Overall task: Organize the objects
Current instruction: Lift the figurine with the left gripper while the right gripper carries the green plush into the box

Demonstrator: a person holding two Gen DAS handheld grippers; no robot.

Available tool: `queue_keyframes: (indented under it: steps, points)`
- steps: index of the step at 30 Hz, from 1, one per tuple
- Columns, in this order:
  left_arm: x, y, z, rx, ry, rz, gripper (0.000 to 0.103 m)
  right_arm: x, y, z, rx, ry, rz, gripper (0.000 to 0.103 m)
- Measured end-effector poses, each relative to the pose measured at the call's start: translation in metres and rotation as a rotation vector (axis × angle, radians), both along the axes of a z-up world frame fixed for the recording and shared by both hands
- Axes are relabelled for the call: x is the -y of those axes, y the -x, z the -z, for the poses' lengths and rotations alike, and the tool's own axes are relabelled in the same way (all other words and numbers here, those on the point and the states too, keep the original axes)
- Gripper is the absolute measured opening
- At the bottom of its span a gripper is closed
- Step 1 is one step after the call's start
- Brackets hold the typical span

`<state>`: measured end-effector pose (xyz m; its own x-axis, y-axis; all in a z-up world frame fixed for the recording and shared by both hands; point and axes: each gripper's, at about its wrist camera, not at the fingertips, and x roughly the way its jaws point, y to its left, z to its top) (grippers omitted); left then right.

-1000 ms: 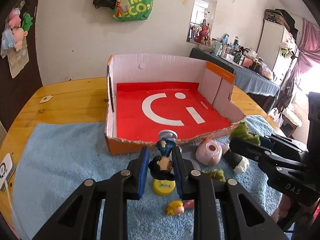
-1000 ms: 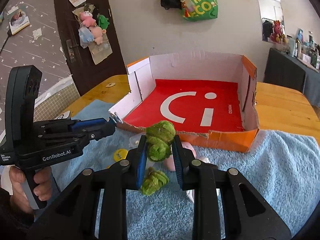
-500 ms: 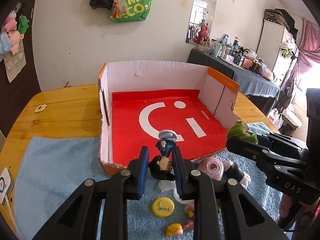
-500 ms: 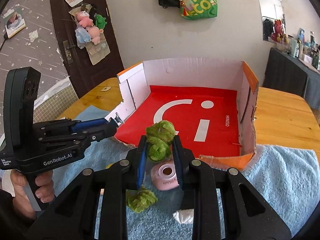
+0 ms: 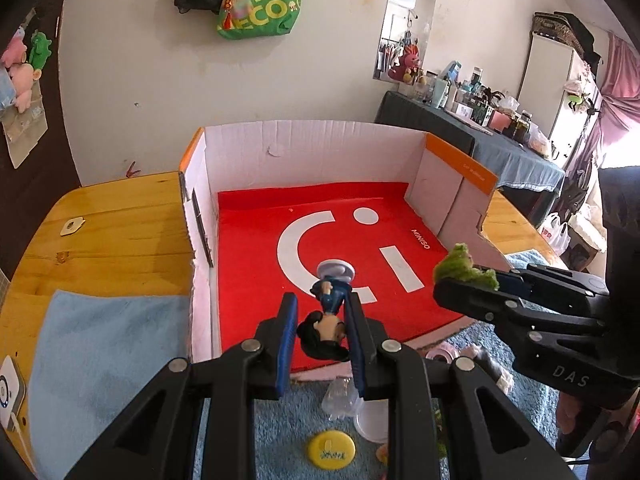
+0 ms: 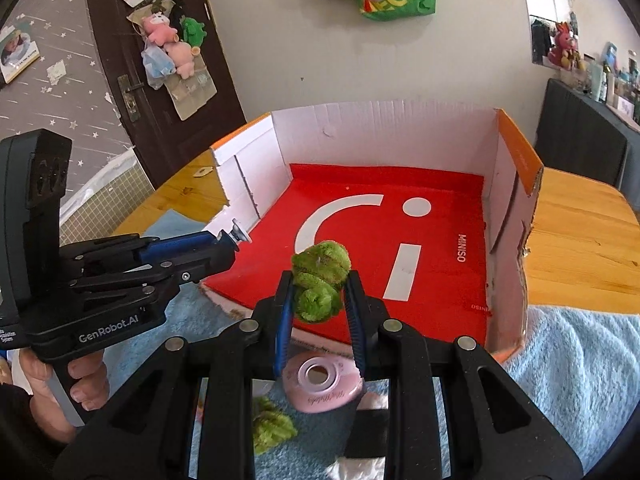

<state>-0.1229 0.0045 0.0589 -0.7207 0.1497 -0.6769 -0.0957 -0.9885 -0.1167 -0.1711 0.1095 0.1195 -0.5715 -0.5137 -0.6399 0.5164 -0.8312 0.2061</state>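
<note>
An open cardboard box (image 5: 320, 152) with a red floor stands on the wooden table; it also shows in the right wrist view (image 6: 384, 136). My left gripper (image 5: 322, 312) is shut on a small figurine (image 5: 326, 320) with black hair, blue clothes and a round base, held over the box's near edge. My right gripper (image 6: 318, 292) is shut on a fuzzy green toy (image 6: 320, 280), also over the near edge. The right gripper shows in the left wrist view (image 5: 460, 280), the left in the right wrist view (image 6: 224, 240).
A blue towel (image 5: 100, 352) covers the table in front of the box. On it lie a yellow disc (image 5: 330, 449), a pink round case (image 6: 320, 380), another green fuzzy piece (image 6: 272, 428) and a clear plastic piece (image 5: 340, 396). A white device (image 5: 8, 392) lies at the left edge.
Both grippers have risen and moved forward with their toys, from above the towel to over the box's near edge.
</note>
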Motion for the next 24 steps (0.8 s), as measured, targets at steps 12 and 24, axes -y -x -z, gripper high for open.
queue_keyframes:
  steps: [12,24]
  points:
    - [-0.001,0.041,0.008,0.059,0.015,0.004,0.025,0.006,0.040,0.010,0.062,-0.064,0.014,0.023]
    - [0.003,0.076,0.029,0.142,-0.017,-0.012,0.025,0.009,0.068,0.022,0.109,-0.084,0.036,0.023]
